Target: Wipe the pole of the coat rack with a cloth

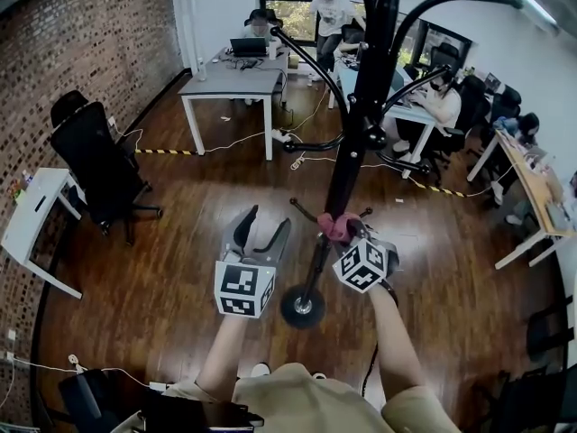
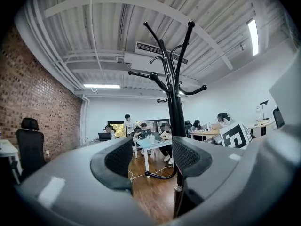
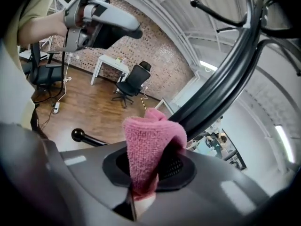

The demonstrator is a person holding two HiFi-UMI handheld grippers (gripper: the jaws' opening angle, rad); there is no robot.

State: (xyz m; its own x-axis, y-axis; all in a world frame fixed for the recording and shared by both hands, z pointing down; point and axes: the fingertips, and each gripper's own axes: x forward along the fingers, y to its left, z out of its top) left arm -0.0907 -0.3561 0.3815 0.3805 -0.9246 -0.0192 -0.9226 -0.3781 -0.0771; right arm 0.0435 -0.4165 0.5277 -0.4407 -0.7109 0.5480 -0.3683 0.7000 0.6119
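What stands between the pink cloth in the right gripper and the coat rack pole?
Nothing visible does. The right gripper is shut on the pink cloth, and the cloth appears to lie right against the black pole. The left gripper is open and empty beside the pole.

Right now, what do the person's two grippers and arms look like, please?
The left gripper and the right gripper are alike: a grey body, two curved jaws lined with black textured pads, and a white cube printed with black square markers. The forearms are bare; the person wears a khaki top.
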